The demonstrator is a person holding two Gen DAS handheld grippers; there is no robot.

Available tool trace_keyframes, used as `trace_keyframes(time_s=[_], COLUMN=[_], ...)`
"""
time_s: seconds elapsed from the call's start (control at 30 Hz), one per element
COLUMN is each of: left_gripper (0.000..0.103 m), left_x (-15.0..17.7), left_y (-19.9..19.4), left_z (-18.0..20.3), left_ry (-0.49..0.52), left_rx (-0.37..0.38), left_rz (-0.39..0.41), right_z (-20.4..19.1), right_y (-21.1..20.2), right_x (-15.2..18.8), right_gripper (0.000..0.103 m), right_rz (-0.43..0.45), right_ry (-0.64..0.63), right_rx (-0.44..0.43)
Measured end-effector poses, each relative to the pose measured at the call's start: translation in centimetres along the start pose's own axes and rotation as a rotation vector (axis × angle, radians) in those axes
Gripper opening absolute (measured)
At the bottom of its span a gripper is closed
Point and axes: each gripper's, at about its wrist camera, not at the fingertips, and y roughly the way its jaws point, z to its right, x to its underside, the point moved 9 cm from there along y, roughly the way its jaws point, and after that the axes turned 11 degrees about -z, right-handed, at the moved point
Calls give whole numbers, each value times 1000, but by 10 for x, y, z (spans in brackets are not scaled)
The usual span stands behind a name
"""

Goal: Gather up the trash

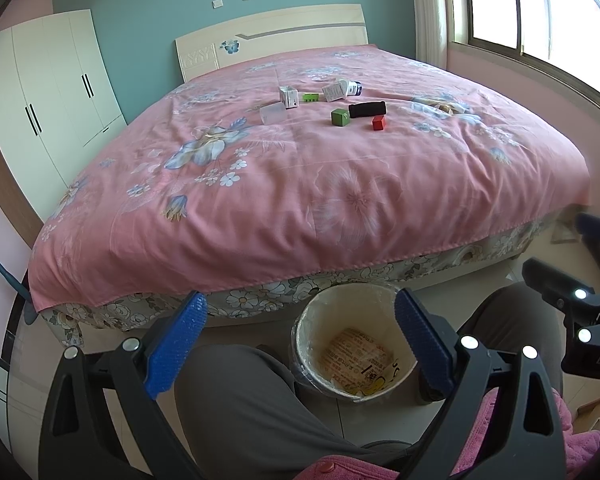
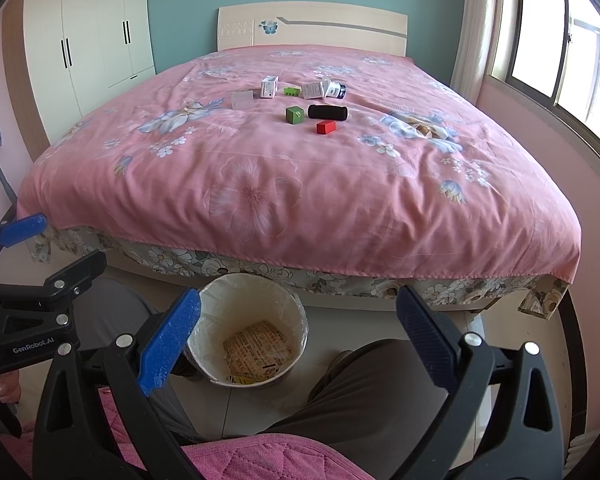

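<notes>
Both grippers are hanging low at the near end of the bed [image 2: 300, 216], above the person's knees, and neither is carrying anything. The left gripper [image 1: 300, 332] is standing with its jaws spread wide and empty; the right gripper [image 2: 300, 328] is doing the same, its blue pads framing the floor.

The waste bin [image 2: 204, 304] is sitting on the floor between the person's legs, just beside the bed's near edge. It is lined with a clear bag and is holding only a printed paper [image 2: 256, 348] at the bottom.

The items to be collected are lying together far up the pink quilt, well apart from both grippers: a red block [image 2: 326, 127], a green block [image 2: 294, 114], a black cylinder [image 2: 327, 112], a small green piece [image 2: 292, 91], two white cartons [image 2: 269, 87] [image 2: 313, 90], a dark-capped bottle [image 2: 336, 90] and a clear plastic container [image 2: 243, 100].

In my judgement the task is standing at its opening step: nothing from this cluster is yet in the bin.

The next move is calling for a long reach forward over the quilt. The red block is lying nearest and would suit either gripper. The soft bedding is likely to give under pressure, so a shallow descent and a square closing on the block's flat faces appear advisable.
</notes>
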Motion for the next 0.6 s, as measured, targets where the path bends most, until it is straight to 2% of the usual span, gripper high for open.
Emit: trace_keyframes(time_s=[0.6], left_gripper=[96], left_x=[-1], left_y=[0], left_z=[-4], left_ry=[2], left_rx=[4], left_rz=[0], right_z=[-2], right_y=[-1], right_x=[0], right_gripper=[96], right_rz=[-2], right_ry=[-3], right_rx=[-3])
